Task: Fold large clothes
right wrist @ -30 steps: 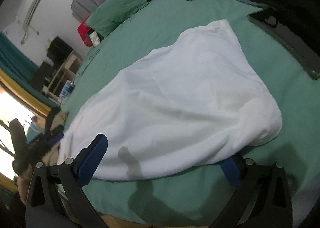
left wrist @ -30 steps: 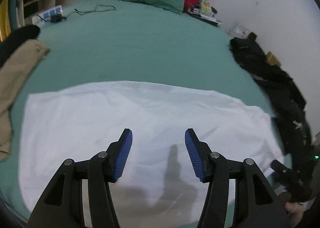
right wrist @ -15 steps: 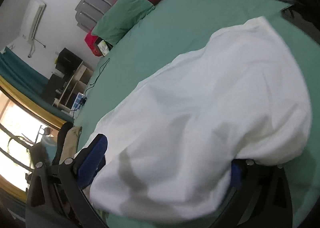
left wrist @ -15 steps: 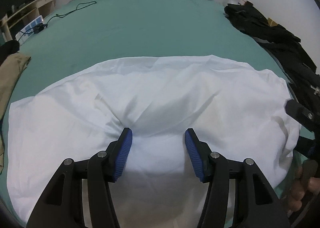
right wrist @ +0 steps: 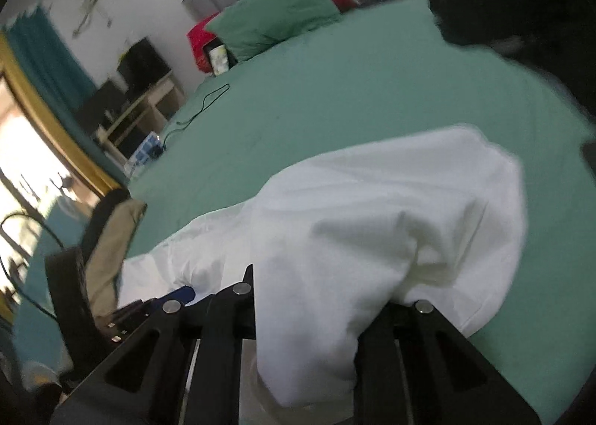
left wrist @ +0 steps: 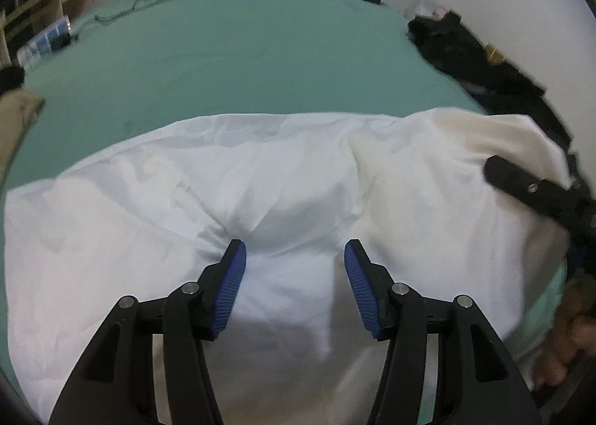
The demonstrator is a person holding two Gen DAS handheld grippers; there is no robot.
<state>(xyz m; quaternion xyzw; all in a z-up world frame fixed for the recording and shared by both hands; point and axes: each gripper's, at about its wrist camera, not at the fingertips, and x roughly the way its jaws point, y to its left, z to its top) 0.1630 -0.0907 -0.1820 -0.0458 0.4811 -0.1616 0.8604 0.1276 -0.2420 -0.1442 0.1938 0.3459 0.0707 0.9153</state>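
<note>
Left fingers (left wrist: 294,268) apart on white garment (left wrist: 298,182), right fingers (right wrist: 316,298) closing on its bunched edge, seen rightside only

Both wrist cameras look down close over the white garment (left wrist: 290,194) toward the bed's pillow (right wrist: 275,15).

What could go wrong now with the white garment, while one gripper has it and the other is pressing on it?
1. The right gripper is closing on a thick bunch of the white cotton garment; it may catch extra layers, giving a crooked fold.
2. The left gripper, jaws open, presses creases into the cloth.
3. The black clothes pile lies close; the lifted edge might drag onto it.
</note>
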